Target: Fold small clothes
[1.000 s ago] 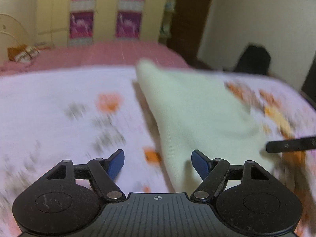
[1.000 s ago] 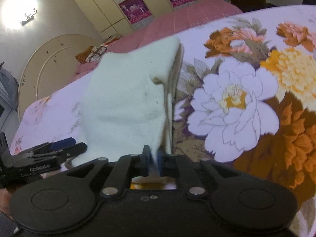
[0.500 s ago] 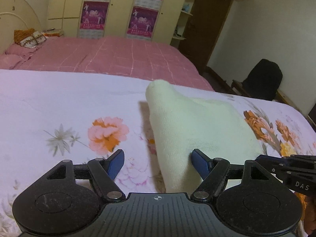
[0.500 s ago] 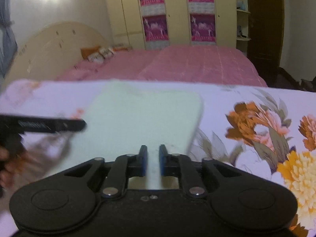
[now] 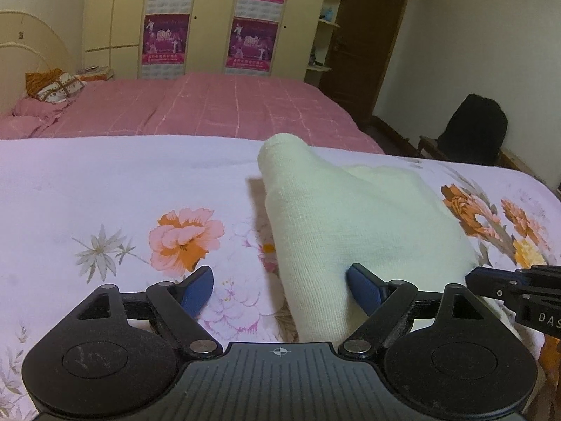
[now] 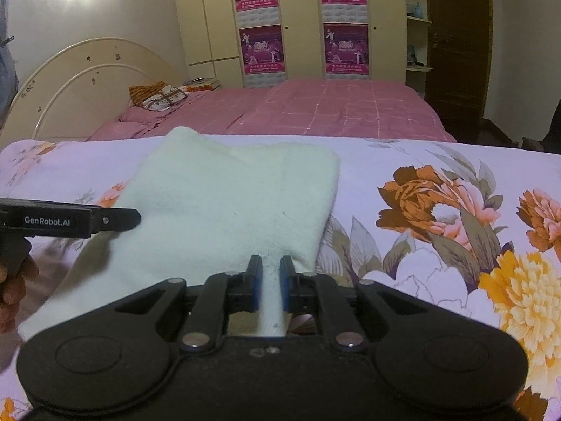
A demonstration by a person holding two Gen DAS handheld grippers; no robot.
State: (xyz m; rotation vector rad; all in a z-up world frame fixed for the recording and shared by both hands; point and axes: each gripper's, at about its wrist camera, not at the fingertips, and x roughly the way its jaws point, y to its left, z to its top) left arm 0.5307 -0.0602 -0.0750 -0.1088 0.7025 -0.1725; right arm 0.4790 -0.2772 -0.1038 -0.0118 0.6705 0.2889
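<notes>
A pale cream folded cloth point(image 5: 368, 231) lies on the floral bedsheet point(image 5: 105, 193), its far left corner bulging up. My left gripper point(image 5: 280, 289) stands over the cloth's near left edge with its jaws opening. The cloth's edge fills the right half of the gap, beside the right pad, and the left pad is apart over bare sheet. In the right wrist view the cloth point(image 6: 224, 196) spreads flat ahead, and my right gripper point(image 6: 270, 277) is shut on a narrow strip of its near edge. The left gripper's fingers point(image 6: 115, 219) reach in from the left over the cloth's side.
A pink bed point(image 5: 210, 108) with a rumpled pillow point(image 5: 52, 84) lies beyond the sheet, in front of wardrobes with purple posters point(image 6: 261, 49). A black chair point(image 5: 473, 129) stands at the right. A person's hand point(image 6: 10, 280) shows at the left edge.
The cloth has come down from a lifted, slanted hang to lie flat on the sheet. The right gripper has rolled level, still gripping the cloth. The left jaws stand slightly wider.
</notes>
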